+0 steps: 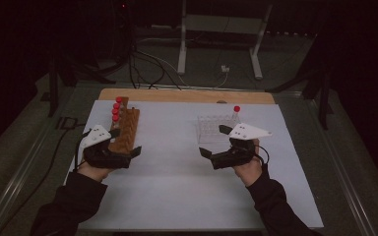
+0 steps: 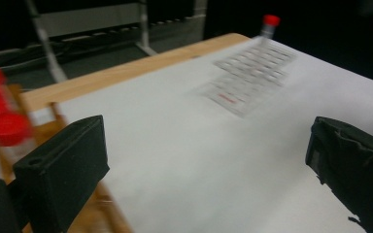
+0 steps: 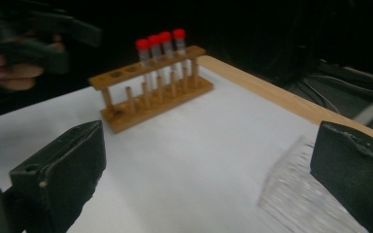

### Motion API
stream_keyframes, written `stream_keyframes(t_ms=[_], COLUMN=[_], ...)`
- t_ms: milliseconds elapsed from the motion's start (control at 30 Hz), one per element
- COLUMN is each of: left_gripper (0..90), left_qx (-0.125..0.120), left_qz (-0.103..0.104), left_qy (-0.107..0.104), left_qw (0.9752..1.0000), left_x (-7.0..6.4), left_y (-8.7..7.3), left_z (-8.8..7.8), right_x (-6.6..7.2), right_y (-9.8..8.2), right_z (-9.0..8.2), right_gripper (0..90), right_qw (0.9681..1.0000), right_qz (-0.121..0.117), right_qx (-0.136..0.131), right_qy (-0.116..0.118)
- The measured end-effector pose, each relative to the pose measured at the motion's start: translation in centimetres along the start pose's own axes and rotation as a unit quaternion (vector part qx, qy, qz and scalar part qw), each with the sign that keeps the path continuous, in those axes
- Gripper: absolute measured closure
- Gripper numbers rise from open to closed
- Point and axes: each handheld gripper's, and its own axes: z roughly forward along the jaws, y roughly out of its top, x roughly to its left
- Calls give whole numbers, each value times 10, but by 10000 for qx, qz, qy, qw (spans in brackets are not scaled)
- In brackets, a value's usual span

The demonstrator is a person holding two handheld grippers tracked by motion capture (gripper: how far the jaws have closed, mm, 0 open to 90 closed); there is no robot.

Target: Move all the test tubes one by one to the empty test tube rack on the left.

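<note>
Overhead, desk: flat white sheet over a pale wooden desk (image 1: 187, 95), wood showing along the far edge.
Wooden rack: brown slotted rack (image 1: 125, 129) at the left, four clear tubes with red caps (image 3: 159, 40) upright at its far end.
Clear rack: transparent plastic rack (image 1: 215, 128) at the right, one red-capped tube (image 1: 236, 112) upright at its far corner.
Left gripper: black left gripper (image 1: 126, 143) beside the wooden rack, blocky fingers wide apart, empty.
Right gripper: black right gripper (image 1: 213, 141) near the clear rack, fingers apart, empty.
</note>
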Motion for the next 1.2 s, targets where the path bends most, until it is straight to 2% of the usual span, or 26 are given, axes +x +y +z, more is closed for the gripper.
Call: stream_keyframes(t_ms=[67,133,200,333,367,400,467,600,767,900,967,1033,1067,1133,1200], left_gripper=[24,25,25,25,25,25,25,25,25,25,25,25,25,25,25], left_qx=[-10,43,40,50,13,-4,-60,29,170,217,208,198,205,199,201], left_qz=[95,152,235,241,274,267,244,297,381,436,442,463,440,466,461], left_qy=[-155,-421,-553,-780,-714,-753,-760,-877,-974,-1009,-1046,-1001,-1048,-1009,-1004], left_qw=[9998,9990,9982,9966,9971,9968,9968,9957,9944,9937,9933,9937,9933,9936,9937], left_x=[-7,-13,-18,-23,-25,-26,-27,-30,-36,-39,-40,-41,-41,-41,-41], left_y=[-2,-4,-7,-9,-10,-10,-10,-12,-13,-15,-15,-15,-15,-15,-15], left_z=[0,1,3,5,6,5,5,8,12,14,14,14,14,14,14], right_x=[-6,-12,-21,-37,-42,-48,-56,-76,-98,-113,-119,-125,-127,-131,-135], right_y=[0,0,-1,-4,-5,-7,-9,-17,-28,-38,-42,-45,-46,-48,-49], right_z=[-2,-4,-6,-7,-7,-7,-7,-2,7,18,22,27,29,33,36], right_gripper=[0,0,0,0,0,0,0,0,0,1,54,63,71,174,228], right_qw=[10000,9997,9994,9980,9974,9963,9951,9911,9870,9820,9799,9778,9771,9750,9754], right_qz=[54,106,215,278,300,325,365,425,595,720,784,850,874,883,895], right_qx=[-6,38,22,67,93,100,136,217,352,531,579,651,674,719,741], right_qy=[-79,-193,-285,-566,-645,-789,-909,-1242,-1451,-1662,-1739,-1801,-1817,-1907,-1874])
